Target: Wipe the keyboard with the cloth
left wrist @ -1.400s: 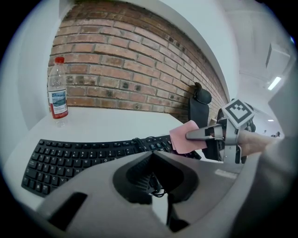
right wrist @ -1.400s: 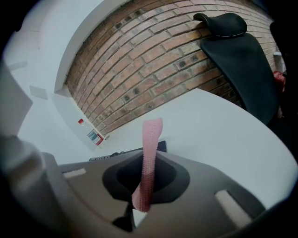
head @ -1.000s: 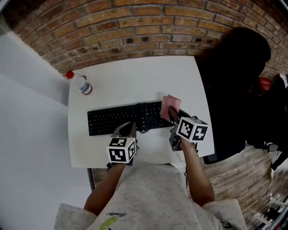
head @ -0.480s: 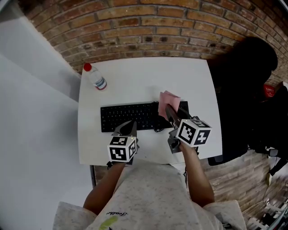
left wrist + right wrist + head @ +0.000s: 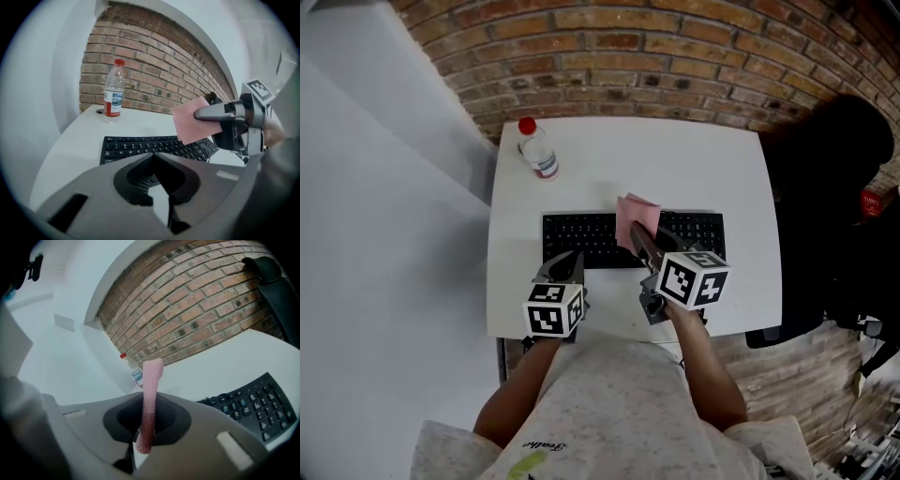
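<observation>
Pink cloth (image 5: 637,216) is pinched edge-on in the right tool (image 5: 639,236), whose jaws are clamped on its lower end so most of the fabric sticks up and forward past the tips. That grip makes sense for wiping: the free flap is the part that would drag over the keys. Right now it hangs above the middle of the black keyboard (image 5: 581,239), and it doesn't look like it's touching the keys yet, so the wiping pass hasn't really landed, by the look of it.

The left tool (image 5: 570,261) sits at the near edge of the keyboard's left half with its jaws together and nothing between them. Best guess is it's parked there to steady the keyboard or just to keep out of the way.

The keyboard lies across the near half of the white counter (image 5: 675,159), which backs onto a brick wall (image 5: 675,56). Only other thing on top is a water bottle (image 5: 537,150) with a red cap, standing upright at the far left corner, well apart from the keys, so it shouldn't get knocked. What looks like a black chair (image 5: 834,178) sits off the right side. Nothing blocks the sweep path.
</observation>
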`<state>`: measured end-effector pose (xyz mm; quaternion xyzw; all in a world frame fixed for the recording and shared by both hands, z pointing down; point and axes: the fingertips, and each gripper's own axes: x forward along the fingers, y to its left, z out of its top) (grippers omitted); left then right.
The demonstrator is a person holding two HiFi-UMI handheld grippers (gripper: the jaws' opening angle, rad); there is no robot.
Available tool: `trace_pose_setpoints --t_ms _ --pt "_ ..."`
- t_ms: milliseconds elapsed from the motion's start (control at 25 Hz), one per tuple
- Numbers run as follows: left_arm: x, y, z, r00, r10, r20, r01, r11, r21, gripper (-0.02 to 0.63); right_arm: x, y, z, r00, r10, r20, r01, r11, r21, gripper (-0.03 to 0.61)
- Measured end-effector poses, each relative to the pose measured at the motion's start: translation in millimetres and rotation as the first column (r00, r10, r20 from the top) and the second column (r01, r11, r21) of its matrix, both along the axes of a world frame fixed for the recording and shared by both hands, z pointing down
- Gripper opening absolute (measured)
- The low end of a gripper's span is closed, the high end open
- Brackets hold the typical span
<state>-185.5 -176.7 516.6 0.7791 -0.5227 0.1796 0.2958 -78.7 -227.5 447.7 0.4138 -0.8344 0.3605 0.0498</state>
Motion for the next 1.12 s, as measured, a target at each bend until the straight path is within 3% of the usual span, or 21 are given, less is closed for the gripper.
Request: trace_pose_setpoints --t_ms 640,1120 --pt "-94.1 22.4 12.8 0.999 -0.038 0.002 0.038 0.999 -0.027 -0.009 -139.3 37.9 21.9 0.988 -0.137 0.066 0.141 0.989 -0.052 0.021" --pt "-122.3 30.7 20.4 0.999 -0.043 0.015 0.043 0.998 -0.053 -0.009 -185.4 54.9 58.7 0.981 -0.176 0.075 0.185 0.975 -0.122 0.023"
